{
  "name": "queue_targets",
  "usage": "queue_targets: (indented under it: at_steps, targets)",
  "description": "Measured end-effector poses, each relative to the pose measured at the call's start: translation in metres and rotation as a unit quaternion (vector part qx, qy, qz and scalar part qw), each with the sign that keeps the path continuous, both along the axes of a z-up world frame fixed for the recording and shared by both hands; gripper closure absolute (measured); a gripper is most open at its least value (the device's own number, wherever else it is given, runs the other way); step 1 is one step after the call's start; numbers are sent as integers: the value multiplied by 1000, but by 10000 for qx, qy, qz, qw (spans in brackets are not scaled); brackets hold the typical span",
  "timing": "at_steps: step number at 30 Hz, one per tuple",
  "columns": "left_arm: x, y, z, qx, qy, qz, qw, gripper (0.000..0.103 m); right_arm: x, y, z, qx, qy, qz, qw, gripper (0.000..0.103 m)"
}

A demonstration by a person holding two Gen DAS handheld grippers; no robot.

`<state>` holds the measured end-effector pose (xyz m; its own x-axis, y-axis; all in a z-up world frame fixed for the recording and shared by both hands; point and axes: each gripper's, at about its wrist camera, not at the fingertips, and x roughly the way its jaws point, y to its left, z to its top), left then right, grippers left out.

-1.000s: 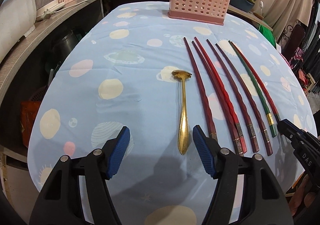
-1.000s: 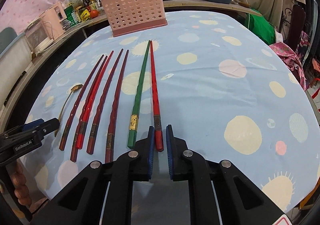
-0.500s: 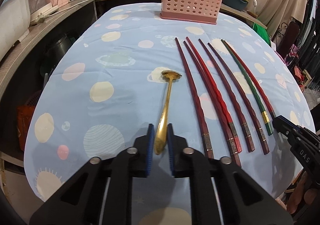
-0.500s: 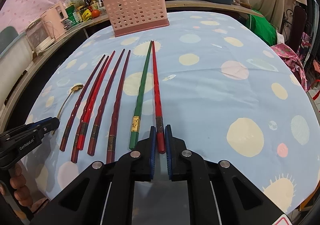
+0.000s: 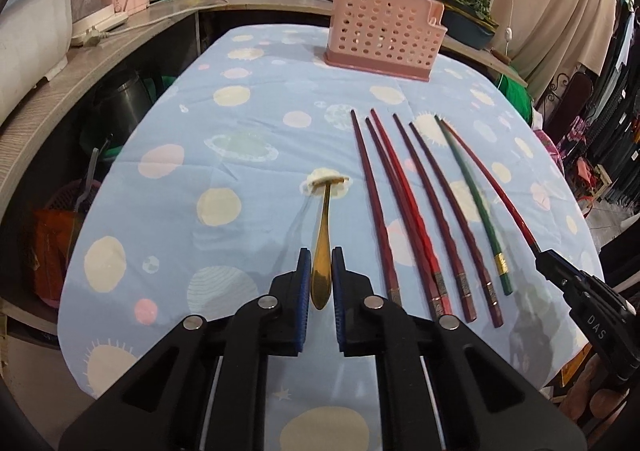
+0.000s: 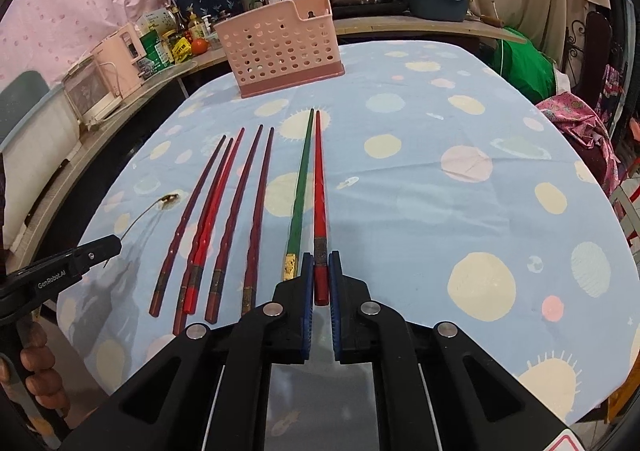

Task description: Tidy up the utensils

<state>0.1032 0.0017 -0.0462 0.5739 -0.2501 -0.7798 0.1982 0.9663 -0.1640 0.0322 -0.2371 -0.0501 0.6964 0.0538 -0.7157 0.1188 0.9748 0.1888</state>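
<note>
The left gripper is clamped on the handle of a gold spoon, its blue pads pressed against either side. The spoon's bowl end reaches forward over a pale dot on the blue dotted tablecloth, and it seems tipped slightly off the cloth, though the fisheye view makes that hard to judge. The right gripper is closed on the thick end of a bright red chopstick, the rightmost of the row. Just beside it lies a green chopstick (gold band near its butt), flat on the cloth. To the left lie five more dark red and red chopsticks, roughly parallel. A pink perforated utensil holder stands upright at the far edge of the table, well apart from both grippers.
</note>
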Motion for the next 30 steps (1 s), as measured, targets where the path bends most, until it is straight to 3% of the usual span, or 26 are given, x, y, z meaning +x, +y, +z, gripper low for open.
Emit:
queue_targets:
  at_steps: [12,18,21,23,24,30]
  targets:
    - [15,3,45,-108,-424,101,9990,101,7,-28,72,117,-941,-263,9951,96]
    - [18,8,44,-154,-369,74,9992,100,10,-36,81,196,-1091,-342,9933,96]
    - [12,10,25,-56,-194,53,9998,88,6,-35,76,281,-1008,-328,9940,96]
    - [9,11,12,-80,-37,46,10000,72,3,-33,73,305,-967,-302,9944,96]
    - [6,11,3,-101,46,28,9999,69,1,-32,72,304,-954,-291,9945,96]
    - [1,9,-26,51,274,-31,9996,67,-4,-30,70,343,-929,-311,9946,96]
